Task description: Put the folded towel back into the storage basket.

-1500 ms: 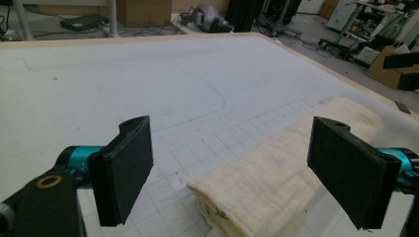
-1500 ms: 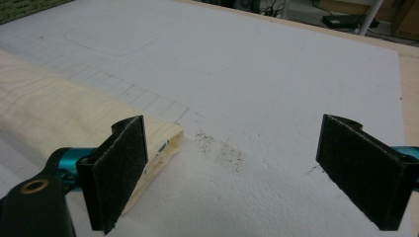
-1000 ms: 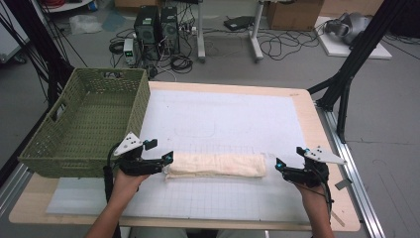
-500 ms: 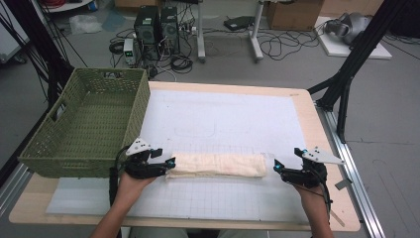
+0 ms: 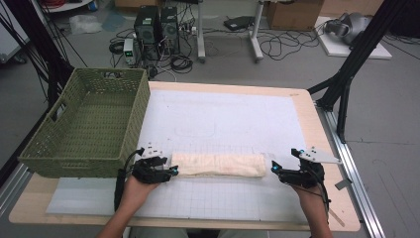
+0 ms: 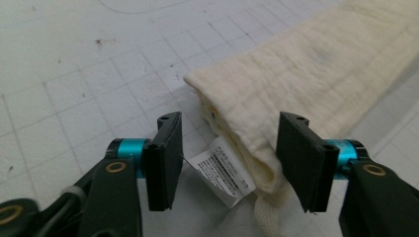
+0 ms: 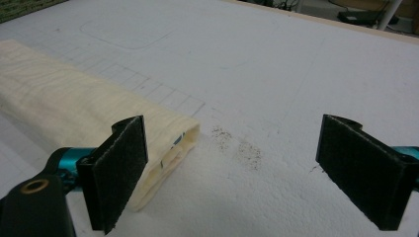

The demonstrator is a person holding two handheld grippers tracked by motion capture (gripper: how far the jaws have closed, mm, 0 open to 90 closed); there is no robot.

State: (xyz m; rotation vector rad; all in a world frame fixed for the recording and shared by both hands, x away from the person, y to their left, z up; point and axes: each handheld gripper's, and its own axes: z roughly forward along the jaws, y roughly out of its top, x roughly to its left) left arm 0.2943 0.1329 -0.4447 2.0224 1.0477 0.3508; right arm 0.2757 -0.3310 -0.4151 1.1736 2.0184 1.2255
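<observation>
My left gripper (image 6: 227, 165) gapes around the folded towel (image 6: 306, 79) end, its label (image 6: 222, 175) visible up close. My right gripper (image 7: 232, 173) is wide open, holding nothing, just beside the other end.

cream folded towel (image 5: 218, 165), green woven basket (image 5: 84, 129), white gridded mat (image 5: 223, 198).

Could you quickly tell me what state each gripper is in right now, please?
Left gripper: open, jaws either side of the folded towel's end, not clamped.
Right gripper: open, holding nothing.
</observation>
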